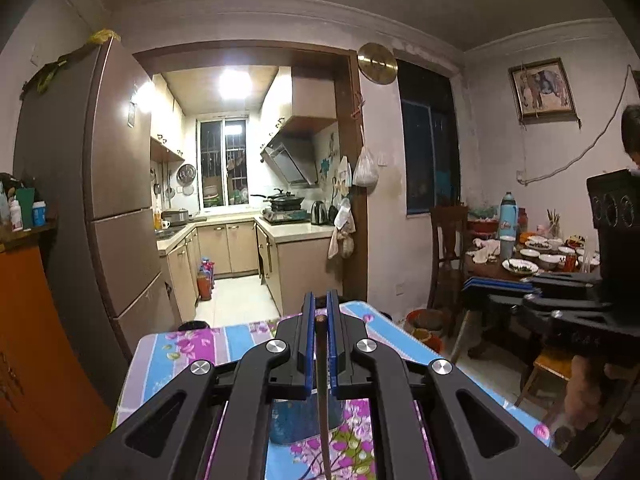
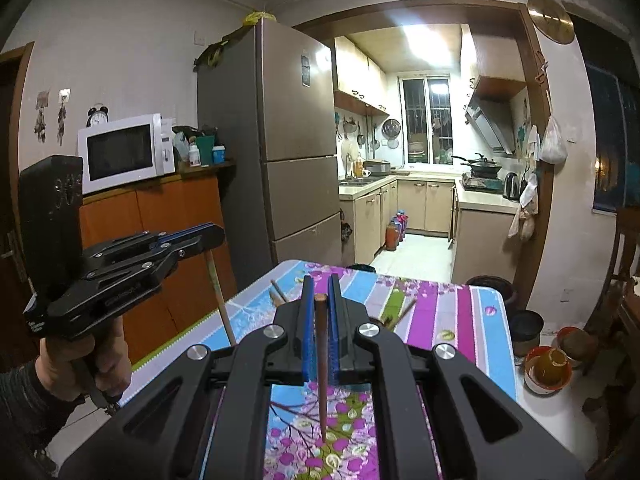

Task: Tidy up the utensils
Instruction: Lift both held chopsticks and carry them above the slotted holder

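Note:
My left gripper [image 1: 319, 312] is shut on a brown chopstick [image 1: 322, 392] that hangs point down over a blue cup [image 1: 296, 420] on the floral tablecloth [image 1: 180, 356]. From the right wrist view the left gripper [image 2: 208, 236] is at the left, its chopstick [image 2: 220, 300] hanging toward the table. My right gripper [image 2: 320, 294] is shut on a second brown chopstick [image 2: 322, 368], its tip low over the floral tablecloth [image 2: 440, 312]. More loose chopsticks [image 2: 278, 294] lie further back on the table. The right gripper [image 1: 532, 284] shows at the right of the left wrist view.
A fridge [image 2: 288, 140] and an orange cabinet [image 2: 168, 240] with a microwave [image 2: 124, 152] stand left of the table. The kitchen doorway [image 2: 420, 220] is ahead. A dining table with bowls [image 1: 532, 260] and chairs is at right. Pots and bowls [image 2: 548, 368] sit on the floor.

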`<action>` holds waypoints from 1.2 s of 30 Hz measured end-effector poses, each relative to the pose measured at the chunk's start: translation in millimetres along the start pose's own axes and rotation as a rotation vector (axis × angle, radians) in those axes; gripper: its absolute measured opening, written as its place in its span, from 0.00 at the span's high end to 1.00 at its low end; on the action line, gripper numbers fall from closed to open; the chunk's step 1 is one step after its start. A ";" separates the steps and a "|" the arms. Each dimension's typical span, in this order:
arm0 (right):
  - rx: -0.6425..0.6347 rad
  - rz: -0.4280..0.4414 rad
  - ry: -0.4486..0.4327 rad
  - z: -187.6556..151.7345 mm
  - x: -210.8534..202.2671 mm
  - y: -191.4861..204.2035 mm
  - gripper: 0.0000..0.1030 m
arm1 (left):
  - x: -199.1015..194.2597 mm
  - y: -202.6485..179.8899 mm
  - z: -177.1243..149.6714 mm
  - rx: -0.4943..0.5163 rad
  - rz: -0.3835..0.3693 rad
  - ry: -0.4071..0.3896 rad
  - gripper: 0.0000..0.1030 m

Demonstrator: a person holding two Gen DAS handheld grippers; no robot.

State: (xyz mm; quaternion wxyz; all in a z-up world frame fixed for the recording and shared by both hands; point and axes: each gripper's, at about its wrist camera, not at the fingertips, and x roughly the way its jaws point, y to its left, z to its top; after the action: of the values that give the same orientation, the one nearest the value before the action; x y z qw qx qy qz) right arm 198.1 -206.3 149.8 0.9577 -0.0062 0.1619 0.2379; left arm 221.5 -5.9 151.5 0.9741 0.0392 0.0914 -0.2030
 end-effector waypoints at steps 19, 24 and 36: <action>0.007 -0.027 -0.042 81.8 56.2 -28.7 0.95 | 59.6 30.9 73.6 -0.050 0.097 -0.051 0.93; 0.007 -0.043 -0.045 89.4 75.1 -36.8 0.95 | 83.5 43.9 76.0 -0.071 0.114 -0.033 0.93; 0.022 -0.066 0.005 67.8 125.8 -53.7 0.95 | 132.6 62.9 58.9 -0.099 0.138 0.031 0.93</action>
State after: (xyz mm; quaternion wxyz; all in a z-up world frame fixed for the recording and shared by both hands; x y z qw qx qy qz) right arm 348.5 -190.8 171.2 0.9645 -0.0014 0.1668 0.2045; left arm 375.8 -6.6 186.0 0.9850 0.0002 0.1136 -0.1298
